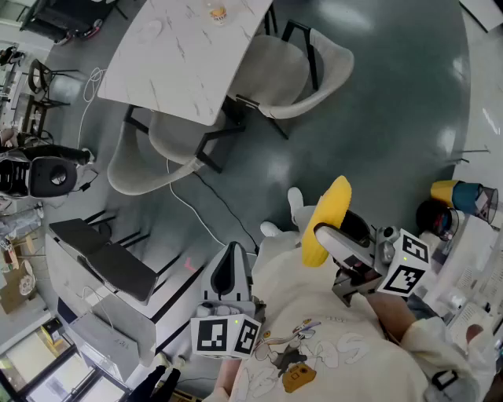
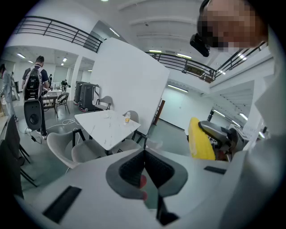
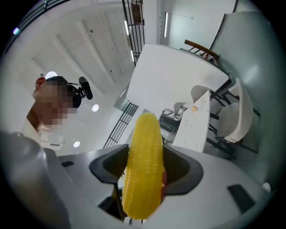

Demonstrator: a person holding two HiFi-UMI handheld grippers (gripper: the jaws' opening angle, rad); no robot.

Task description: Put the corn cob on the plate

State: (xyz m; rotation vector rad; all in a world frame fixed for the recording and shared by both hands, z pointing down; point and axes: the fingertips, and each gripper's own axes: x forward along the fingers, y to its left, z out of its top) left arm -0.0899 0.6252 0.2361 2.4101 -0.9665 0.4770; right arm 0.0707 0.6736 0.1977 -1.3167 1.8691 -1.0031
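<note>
Corn cob: one yellow corn cob [image 3: 142, 179], held in the air by the right gripper [image 3: 145, 156].
Right fingers: spread wide and pinching the cob, one dark pad on each flank [image 3: 181, 167].
Cob vs fingers: the thick end sat down between the pads; the tapered end stuck out well past the fingertips, pointing away from the gripper.
Cob in head view: the cob [image 1: 328, 218] stood out from the right gripper [image 1: 336, 239] over the grey floor [image 1: 377, 118], close in front of the person's pale shirt.
Left fingers: pressed together at the tips [image 2: 129, 172], nothing between them.
Left gripper: the left gripper [image 1: 230, 271] was held low beside the shirt, well apart from the cob.
Count, grippers: two.
Count, furniture: one white marbled tabletop [image 1: 169, 59], two pale chairs [image 1: 157, 153] tucked against it.
Count, on tabletop: one small bottle [image 1: 218, 12].
Cob vs tabletop: well apart.
</note>
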